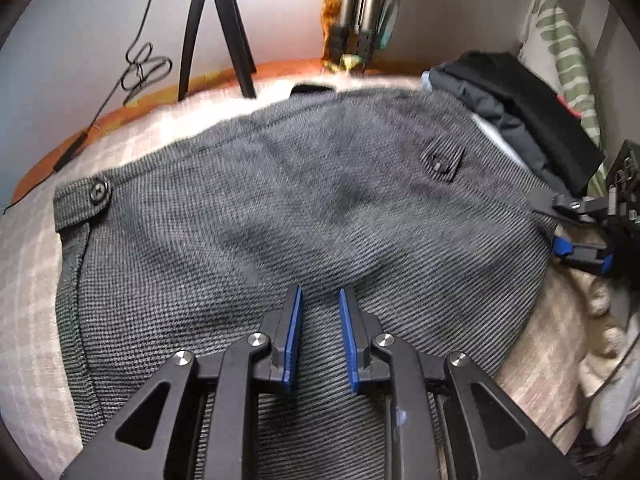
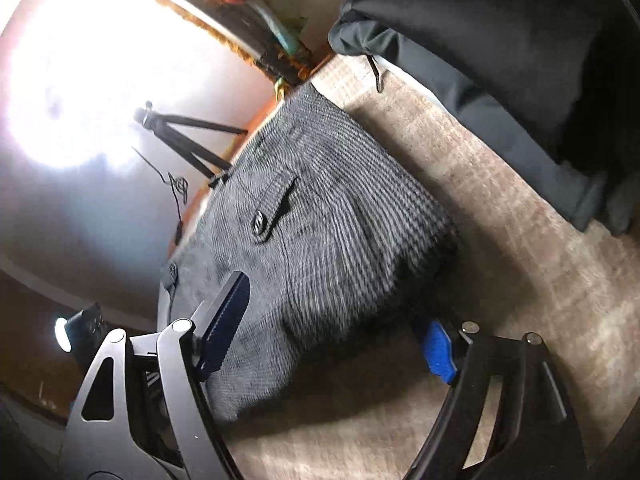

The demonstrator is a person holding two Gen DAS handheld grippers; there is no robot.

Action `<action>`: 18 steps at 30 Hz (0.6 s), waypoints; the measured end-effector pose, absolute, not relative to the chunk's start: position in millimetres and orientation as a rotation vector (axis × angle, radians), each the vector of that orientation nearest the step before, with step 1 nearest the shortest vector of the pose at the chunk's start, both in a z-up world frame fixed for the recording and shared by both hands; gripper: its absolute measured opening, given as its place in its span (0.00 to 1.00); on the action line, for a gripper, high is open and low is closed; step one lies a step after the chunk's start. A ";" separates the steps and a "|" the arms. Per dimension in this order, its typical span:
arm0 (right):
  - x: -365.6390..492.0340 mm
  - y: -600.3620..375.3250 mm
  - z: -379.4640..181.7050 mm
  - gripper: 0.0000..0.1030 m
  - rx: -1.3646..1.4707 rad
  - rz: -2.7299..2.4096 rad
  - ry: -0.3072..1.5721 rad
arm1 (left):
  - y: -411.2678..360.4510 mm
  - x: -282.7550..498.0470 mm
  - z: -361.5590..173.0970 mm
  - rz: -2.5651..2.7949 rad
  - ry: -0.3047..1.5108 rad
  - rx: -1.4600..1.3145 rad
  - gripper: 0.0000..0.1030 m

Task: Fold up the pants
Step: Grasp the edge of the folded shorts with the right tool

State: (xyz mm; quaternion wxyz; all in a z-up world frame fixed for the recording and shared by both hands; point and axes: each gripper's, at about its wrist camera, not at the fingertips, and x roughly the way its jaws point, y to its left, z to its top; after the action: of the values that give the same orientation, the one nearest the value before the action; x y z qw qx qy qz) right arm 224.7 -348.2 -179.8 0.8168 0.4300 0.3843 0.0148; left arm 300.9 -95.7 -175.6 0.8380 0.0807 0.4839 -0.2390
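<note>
Nearest the lens in the left wrist view, the left gripper fills the bottom centre of the frame, its blue-lined jaws drawn narrow with a ridge of grey cloth running up between them, so it seems to be pinching the near hem of the pants. Those pants, a grey woven pair lying folded over on the pale checked bedspread, take up most of the middle of both frames, with a buttoned tab at the left edge and a buttoned pocket flap toward the upper right. In the right wrist view the right gripper stands wide, one finger above the cloth at lower left and the blue pad at lower right down by the folded corner, nothing pressed between them. My judgement: a fold has just been laid and the right side is letting go; the next move calls for freeing the left pinch, smoothing the bulge, and taking a fresh hold for another fold. A dark garment pile sits at upper right, a tripod at upper left. No brand, label or legible writing shows anywhere.
</note>
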 end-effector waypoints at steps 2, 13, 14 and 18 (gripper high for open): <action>227.9 -347.4 -180.2 0.77 0.917 0.018 0.793 | -103.2 298.4 -170.7 -0.522 1.006 0.171 0.16; 228.7 -353.2 -173.4 0.23 0.889 -0.031 0.773 | -122.8 303.5 -188.4 -0.535 1.023 0.240 0.16; 228.4 -350.8 -169.7 0.22 0.870 -0.028 0.766 | -122.6 304.5 -188.6 -0.535 1.030 0.242 0.17; 229.4 -342.3 -153.5 0.21 0.800 -0.005 0.738 | -125.0 306.4 -190.1 -0.523 1.044 0.258 0.17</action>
State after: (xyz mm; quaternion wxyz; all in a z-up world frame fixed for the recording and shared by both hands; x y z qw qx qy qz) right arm 229.4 -342.3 -153.5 0.8554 0.3807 0.3512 -0.0023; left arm 306.4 -125.0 -190.1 0.8266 0.1216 0.4913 -0.2463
